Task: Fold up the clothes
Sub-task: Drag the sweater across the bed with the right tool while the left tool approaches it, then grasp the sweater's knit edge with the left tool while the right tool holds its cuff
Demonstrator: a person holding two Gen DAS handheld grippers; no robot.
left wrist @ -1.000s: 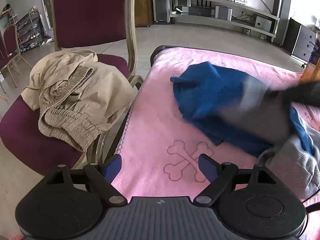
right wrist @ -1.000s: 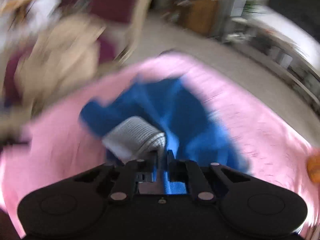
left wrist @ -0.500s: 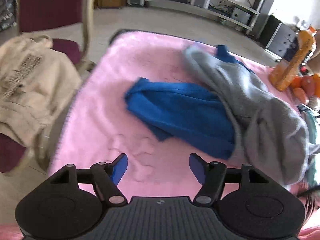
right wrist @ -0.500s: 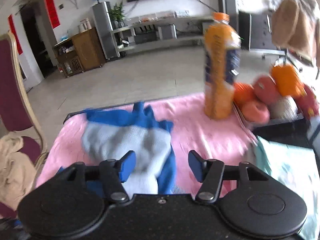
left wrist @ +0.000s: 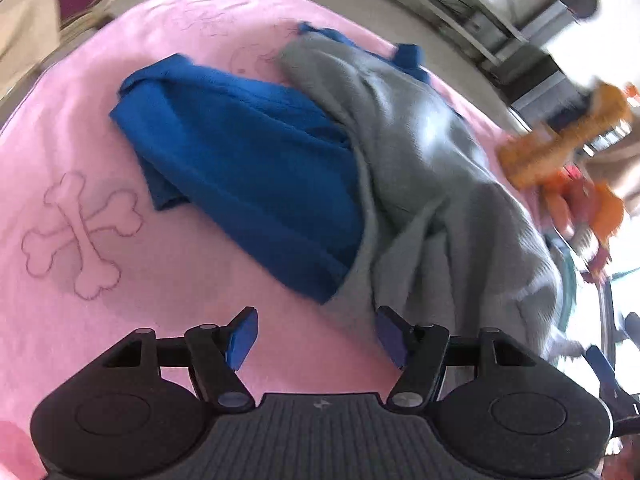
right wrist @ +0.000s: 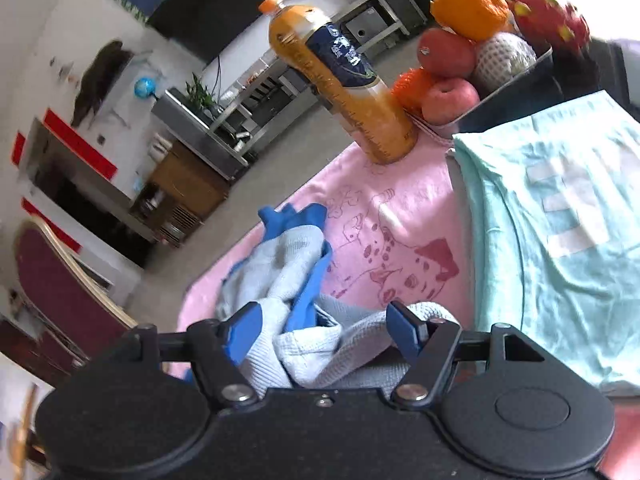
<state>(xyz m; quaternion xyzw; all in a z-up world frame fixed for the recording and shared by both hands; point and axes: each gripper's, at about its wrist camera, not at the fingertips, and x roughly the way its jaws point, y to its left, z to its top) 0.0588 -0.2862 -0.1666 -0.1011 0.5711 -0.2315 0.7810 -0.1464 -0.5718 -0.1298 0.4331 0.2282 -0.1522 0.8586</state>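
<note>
Far left, a beige garment (left wrist: 24, 36) sits heaped on the maroon chair (right wrist: 52, 276), well clear of the action. On the pink towel (left wrist: 120, 320) covering the worktop, the left tool (left wrist: 316, 334) hovers with its blue pads spread wide, nothing between them, just short of the clothing's near edge. That blue-and-grey garment (left wrist: 320, 168) lies crumpled mid-towel: a blue panel to the left, a grey panel slumped over it to the right, edges bunched, no clean fold yet. Over on the right side, the right tool (right wrist: 322, 332) is spread too, with a loose grey ribbed part of the garment between its pads but not pinched. This looks like the spreading-out step, both tools between grips. Next move, I'd say: each tool picks a hem or corner and pulls the cloth flat before any fold. Further right, a folded mint shirt (right wrist: 560, 240) lies beside it, and beyond stand an orange drink bottle (right wrist: 344, 84) and a fruit tray (right wrist: 500, 92).
</note>
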